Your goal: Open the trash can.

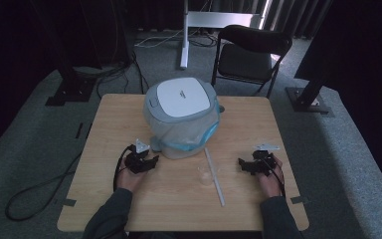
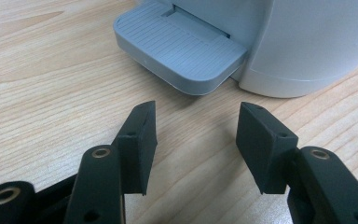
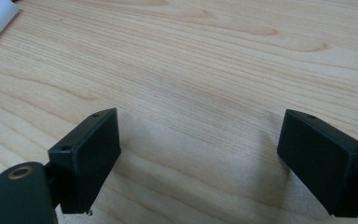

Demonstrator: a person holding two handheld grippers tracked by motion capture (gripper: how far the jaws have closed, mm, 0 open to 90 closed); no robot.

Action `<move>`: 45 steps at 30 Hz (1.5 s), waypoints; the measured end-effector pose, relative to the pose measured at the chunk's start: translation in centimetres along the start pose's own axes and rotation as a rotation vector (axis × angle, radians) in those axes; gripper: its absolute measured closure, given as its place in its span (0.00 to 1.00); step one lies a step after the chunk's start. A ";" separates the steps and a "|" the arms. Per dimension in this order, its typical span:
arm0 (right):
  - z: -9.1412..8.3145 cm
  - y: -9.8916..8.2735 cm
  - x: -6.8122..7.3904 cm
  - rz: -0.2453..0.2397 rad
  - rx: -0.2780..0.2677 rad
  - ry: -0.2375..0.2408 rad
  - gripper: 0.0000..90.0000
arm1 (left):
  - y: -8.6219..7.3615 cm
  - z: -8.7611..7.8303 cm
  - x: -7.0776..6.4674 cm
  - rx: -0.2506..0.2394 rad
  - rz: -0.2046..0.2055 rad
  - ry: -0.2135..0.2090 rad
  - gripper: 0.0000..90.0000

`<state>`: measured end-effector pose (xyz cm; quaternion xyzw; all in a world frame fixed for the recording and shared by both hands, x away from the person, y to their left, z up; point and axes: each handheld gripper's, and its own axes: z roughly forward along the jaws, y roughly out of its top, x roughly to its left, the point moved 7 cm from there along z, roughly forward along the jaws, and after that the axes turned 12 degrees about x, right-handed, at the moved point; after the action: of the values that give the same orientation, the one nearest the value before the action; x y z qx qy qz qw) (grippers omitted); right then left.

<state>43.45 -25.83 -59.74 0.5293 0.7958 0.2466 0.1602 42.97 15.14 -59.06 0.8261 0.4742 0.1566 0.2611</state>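
- Nearest the camera, in the high view, two dark sleeves come in from the bottom edge, each hand holding a black two-jaw gripper low over the light wooden table (image 1: 129,209).
- The left gripper (image 1: 151,160) sits at the table's left-centre, its jaws pointing toward the small grey-and-white pedal bin (image 1: 181,107). In the left gripper view its own jaws stand apart with only bare wood between them, and nothing is clamped.
- Just ahead of those jaws, in the left gripper view, lies the ribbed grey foot pedal (image 2: 179,46) that sticks out from the bin's rounded white base; the jaw tips are near it but not touching.
- The right gripper (image 1: 242,164) rests well apart from the left one, toward the table's right side. In the right gripper view its jaws are spread wide over plain wood grain, gripping nothing.
- Between the two grippers, in the high view, a long thin white rod (image 1: 215,177) lies slantwise on the table, with a faint clear scrap beside it that is too dim to make out.
- Farther back, the bin stands near the middle of the table, lid down, with a translucent plastic liner with a blue band (image 1: 196,137) draped over its front.
- Beyond the table, a black folding chair (image 1: 251,57) stands on the grey carpet, beside a white stand post (image 1: 184,35) and trailing cables.
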 end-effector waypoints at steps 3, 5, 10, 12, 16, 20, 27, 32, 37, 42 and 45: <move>-0.1 -0.1 0.1 -0.002 0.001 0.001 0.13 | 0.0 0.0 0.0 -0.001 0.001 -0.001 0.50; -0.1 -0.1 0.1 -0.002 0.000 0.001 0.13 | -0.1 0.0 0.0 0.000 0.001 0.000 0.49; -0.1 -0.1 0.1 -0.002 0.001 0.001 0.13 | -0.1 -0.1 0.1 0.002 -0.003 0.005 0.49; -0.1 -0.1 0.1 -0.004 0.000 0.001 0.13 | -0.2 -0.1 0.1 0.004 -0.003 0.006 0.48; -0.1 -0.1 0.1 -0.004 0.000 0.001 0.13 | -0.3 -0.2 0.2 0.018 0.000 0.004 0.49; -0.1 -0.1 0.1 -0.005 0.000 0.002 0.13 | -0.3 -0.4 0.2 0.024 0.009 -0.003 0.51; -0.1 -0.1 0.1 -0.006 0.000 0.003 0.13 | -0.2 -1.0 -0.2 0.009 0.035 -0.036 0.51; -0.1 -0.1 0.1 -0.007 -0.001 0.003 0.13 | 0.2 -2.0 -0.2 -0.031 0.031 -0.076 0.50; -0.1 -0.1 0.1 -0.008 -0.001 0.004 0.13 | 0.7 -2.9 -0.1 -0.057 0.020 -0.103 0.49; -0.1 -0.1 0.1 -0.009 -0.001 0.004 0.13 | 1.1 -3.6 0.3 -0.070 0.013 -0.110 0.50; -0.1 -0.1 0.2 -0.010 -0.001 0.006 0.13 | 1.2 -3.9 0.4 -0.070 0.014 -0.108 0.50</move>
<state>43.26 -25.73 -59.74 0.5245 0.7989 0.2476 0.1593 42.02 16.11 -55.18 0.8270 0.4478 0.1303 0.3141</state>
